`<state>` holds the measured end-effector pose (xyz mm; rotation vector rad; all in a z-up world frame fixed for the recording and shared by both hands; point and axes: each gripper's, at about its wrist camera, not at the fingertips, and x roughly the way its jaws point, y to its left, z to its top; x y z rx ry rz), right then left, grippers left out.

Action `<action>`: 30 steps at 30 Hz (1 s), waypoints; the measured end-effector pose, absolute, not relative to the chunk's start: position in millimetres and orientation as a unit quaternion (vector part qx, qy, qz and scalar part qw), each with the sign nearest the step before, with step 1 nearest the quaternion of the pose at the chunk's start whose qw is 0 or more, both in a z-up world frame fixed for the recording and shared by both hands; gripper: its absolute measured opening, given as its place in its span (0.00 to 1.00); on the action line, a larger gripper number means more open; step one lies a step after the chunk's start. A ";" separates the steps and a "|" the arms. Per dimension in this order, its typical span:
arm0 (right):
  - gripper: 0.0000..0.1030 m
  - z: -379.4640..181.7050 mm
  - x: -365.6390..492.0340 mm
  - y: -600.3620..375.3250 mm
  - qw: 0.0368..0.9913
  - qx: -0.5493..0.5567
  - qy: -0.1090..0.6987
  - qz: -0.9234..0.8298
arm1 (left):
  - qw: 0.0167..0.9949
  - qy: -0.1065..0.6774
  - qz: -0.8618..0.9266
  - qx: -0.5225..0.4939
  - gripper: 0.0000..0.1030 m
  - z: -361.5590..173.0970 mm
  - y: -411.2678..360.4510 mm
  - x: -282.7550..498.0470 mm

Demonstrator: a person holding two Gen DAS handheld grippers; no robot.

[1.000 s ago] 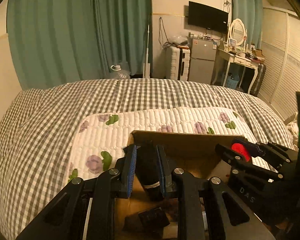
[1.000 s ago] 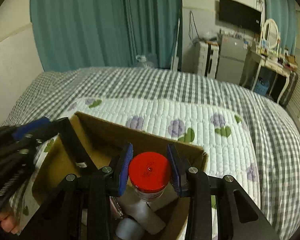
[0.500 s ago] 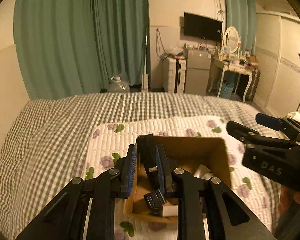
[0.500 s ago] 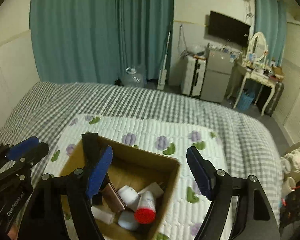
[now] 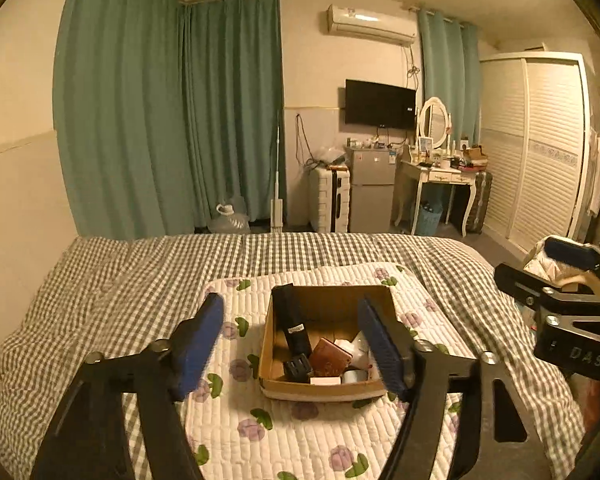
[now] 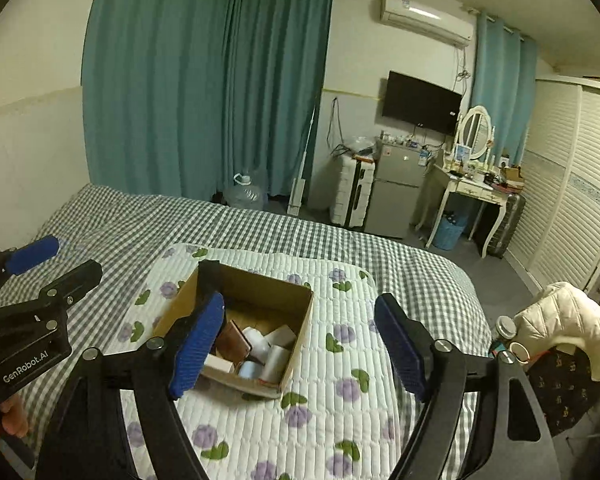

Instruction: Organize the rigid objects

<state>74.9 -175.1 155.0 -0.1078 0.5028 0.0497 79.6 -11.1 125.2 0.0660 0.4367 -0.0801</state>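
A: Where is the cardboard box [image 5: 324, 390]?

B: It sits on the flowery mat [image 5: 284, 432] on the bed [image 5: 112, 280]. It is in front of the left claw [image 5: 292, 344] and lower down. We see it between the two blue pads. The claw is not touching it.

A: And the right claw [image 6: 304, 344]?

B: The box is in front of it too, a bit to its left side, near the left pad.

A: Are the claws holding anything?

B: No. Both are wide open and hold nothing.

A: What is in the box?

B: A tall black thing [image 5: 294, 326] leans in the back left corner. A brown wallet [image 5: 330, 358] and some white bottles [image 6: 274, 354] lie at the bottom.

A: Any words to read?

B: The left claw says "GenRobot.AI" in white. The right claw says "DAS". I cannot read anything on the things in the box.
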 end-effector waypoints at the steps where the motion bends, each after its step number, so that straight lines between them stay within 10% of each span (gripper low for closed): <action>1: 0.92 154.3 68.3 -175.6 0.968 -0.050 0.244 0.022 | 0.977 0.209 -0.035 0.041 0.90 123.5 -10.9 71.6; 30: 1.00 10.0 85.6 -178.2 0.963 0.003 0.269 -0.006 | 0.967 0.249 -0.019 0.042 1.00 -7.5 4.0 78.4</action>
